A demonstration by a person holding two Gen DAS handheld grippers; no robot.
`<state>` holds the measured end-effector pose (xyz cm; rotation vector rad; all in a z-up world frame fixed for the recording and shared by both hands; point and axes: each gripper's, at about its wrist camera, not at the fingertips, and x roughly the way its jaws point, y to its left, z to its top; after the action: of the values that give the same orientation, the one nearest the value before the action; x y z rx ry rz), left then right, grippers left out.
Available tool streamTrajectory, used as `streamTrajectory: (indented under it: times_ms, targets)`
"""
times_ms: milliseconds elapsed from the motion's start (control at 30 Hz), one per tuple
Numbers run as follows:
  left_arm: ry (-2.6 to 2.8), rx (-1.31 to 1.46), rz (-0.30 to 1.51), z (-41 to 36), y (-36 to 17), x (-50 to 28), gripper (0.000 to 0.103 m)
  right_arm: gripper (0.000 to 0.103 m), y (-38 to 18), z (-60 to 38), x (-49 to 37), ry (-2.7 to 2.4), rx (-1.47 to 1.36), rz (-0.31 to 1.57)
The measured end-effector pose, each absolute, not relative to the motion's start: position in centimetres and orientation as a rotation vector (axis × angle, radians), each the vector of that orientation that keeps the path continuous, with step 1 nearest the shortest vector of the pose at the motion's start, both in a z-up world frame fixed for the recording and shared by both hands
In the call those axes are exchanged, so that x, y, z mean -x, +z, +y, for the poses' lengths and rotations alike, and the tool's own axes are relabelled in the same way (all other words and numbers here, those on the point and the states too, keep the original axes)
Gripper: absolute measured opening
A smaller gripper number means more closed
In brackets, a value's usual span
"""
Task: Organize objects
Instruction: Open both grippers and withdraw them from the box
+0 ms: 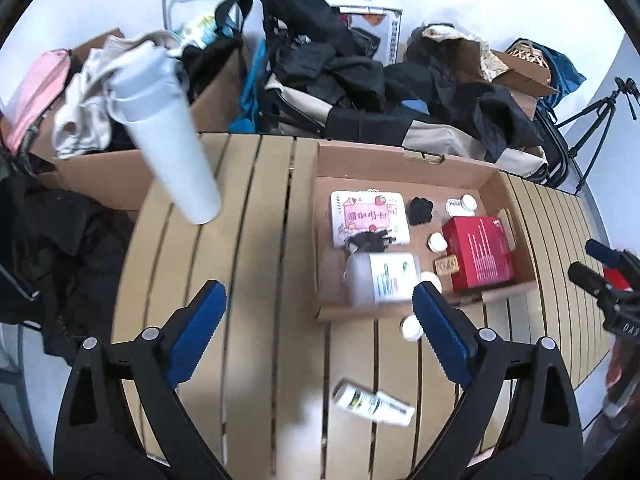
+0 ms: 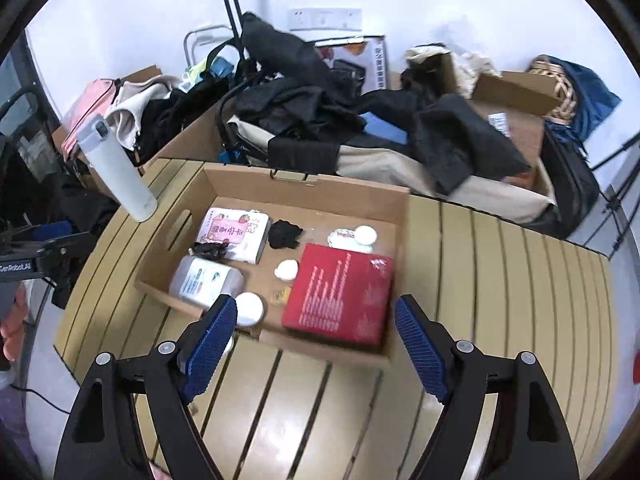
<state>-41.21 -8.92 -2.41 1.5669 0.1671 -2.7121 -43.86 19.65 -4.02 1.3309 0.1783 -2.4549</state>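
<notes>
A shallow cardboard box [image 1: 400, 160] [image 2: 296, 196] sits on the slatted table. Inside it lie a red box [image 1: 478, 254] [image 2: 340, 298], a pink tissue pack [image 1: 368, 216] [image 2: 234, 236], a pump bottle on its side [image 1: 382, 278] [image 2: 204, 278], a black clump [image 1: 420, 210] [image 2: 285, 234] and several small white jars. My left gripper [image 1: 320, 320] hangs open above the table with nothing between its fingers. A white tube [image 1: 374, 402] and a white jar [image 1: 412, 328] lie on the table near it. My right gripper [image 2: 314, 336] is open above the box's near edge, holding nothing.
A tall white flask [image 1: 164, 132] [image 2: 118, 170] stands at the table's far left corner. Behind the table are cardboard boxes piled with dark clothes [image 2: 320, 120], a pink bag [image 1: 40, 92] and a tripod [image 1: 600, 120]. The other gripper shows at the right edge [image 1: 608, 280] and left edge [image 2: 32, 256].
</notes>
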Motion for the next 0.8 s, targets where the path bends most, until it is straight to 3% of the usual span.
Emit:
streamTrajectory:
  times_ms: [267,400,533,700,800]
  targets:
    - [-2.811,-1.497,0.122,-7.6,-0.7,27.3,0.095,0.084,-1.1,21.7,32.0,-2.480,-1.206,0.152]
    - [-2.912,-1.446,0.191,-7.2,-0.6,17.9,0.096,0.084,-1.5,23.3,22.7,-2.423,-1.174,0.143]
    - [-2.957,-1.424,0.342,-7.6,-1.0,10.6,0.103,0.084,-1.7,24.5,13.5,-2.380,-1.100,0.168]
    - [-2.919,-1.447,0.259,-6.6,-1.3,10.0,0.103,0.084,-1.5,23.3,10.2,-2.352,-1.084,0.303]
    - [-2.913,-1.438,0.281,-6.2,-1.6,10.5,0.103,0.084,-1.7,22.8,11.4,-2.370,-1.080,0.260]
